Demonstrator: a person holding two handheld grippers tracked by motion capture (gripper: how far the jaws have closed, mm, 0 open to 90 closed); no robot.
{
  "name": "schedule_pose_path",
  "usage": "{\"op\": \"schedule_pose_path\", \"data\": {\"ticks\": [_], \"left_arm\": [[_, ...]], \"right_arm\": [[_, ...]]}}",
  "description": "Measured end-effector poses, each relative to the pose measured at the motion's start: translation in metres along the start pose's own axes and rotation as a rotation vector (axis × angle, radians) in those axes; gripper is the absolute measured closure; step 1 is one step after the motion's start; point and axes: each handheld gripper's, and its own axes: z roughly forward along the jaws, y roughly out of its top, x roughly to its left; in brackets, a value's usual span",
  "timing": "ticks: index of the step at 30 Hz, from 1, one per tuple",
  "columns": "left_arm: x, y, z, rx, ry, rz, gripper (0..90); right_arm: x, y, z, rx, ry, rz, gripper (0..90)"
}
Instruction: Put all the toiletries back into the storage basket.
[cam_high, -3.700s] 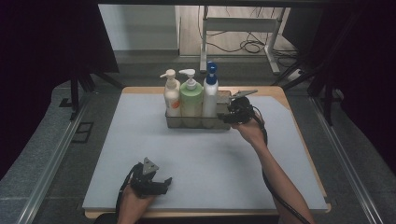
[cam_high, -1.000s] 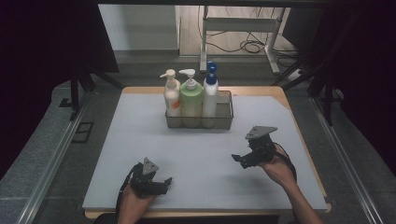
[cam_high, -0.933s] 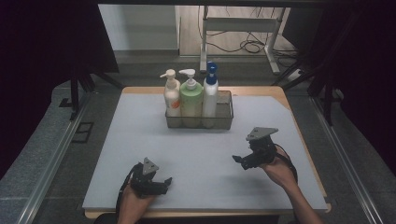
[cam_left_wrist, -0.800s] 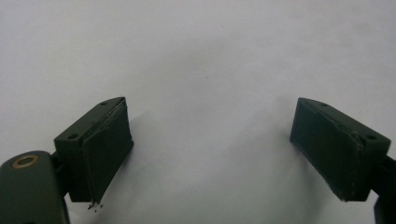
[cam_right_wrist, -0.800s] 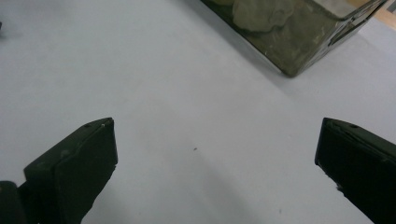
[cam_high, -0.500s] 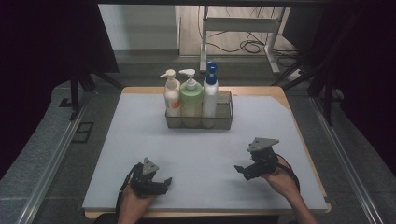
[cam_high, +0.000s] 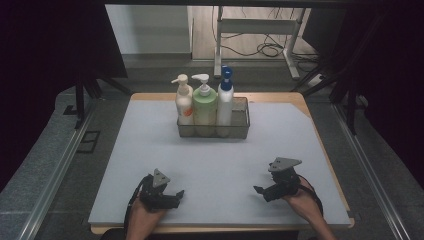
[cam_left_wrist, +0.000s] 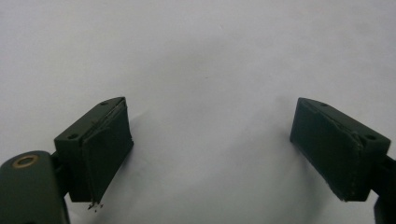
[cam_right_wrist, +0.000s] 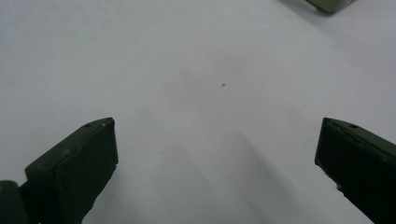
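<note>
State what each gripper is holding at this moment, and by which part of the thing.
Nothing is held. The left gripper and the right gripper both stand open over the bare mat, jaws wide apart.

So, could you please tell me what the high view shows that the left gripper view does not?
The high view takes in the wire basket with three pump bottles, both hands, the left claw and the right claw. The left gripper view gives a close look between the left claw's open jaws, with nothing between them. Both show the pale grey mat.
</note>
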Motion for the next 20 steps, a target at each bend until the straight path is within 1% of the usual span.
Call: {"op": "schedule_pose_path", "data": {"ticks": [5, 11, 12, 20], "left_arm": [[0.000, 0.000, 0.000, 0.000, 0.000, 0.000, 11.9], [0.000, 0.000, 0.000, 0.000, 0.000, 0.000, 11.9], [0.000, 0.000, 0.000, 0.000, 0.000, 0.001, 11.9], [0.000, 0.000, 0.000, 0.001, 0.000, 0.001, 11.9]], "right_arm": [[0.001, -0.012, 0.003, 0.006, -0.002, 0.023, 0.0], [0.002, -0.024, 0.011, 0.014, 0.027, 0.072, 0.0], [0.002, -0.025, 0.012, 0.018, 0.026, 0.078, 0.0], [0.003, -0.026, 0.012, 0.012, 0.022, 0.074, 0.0]]}}
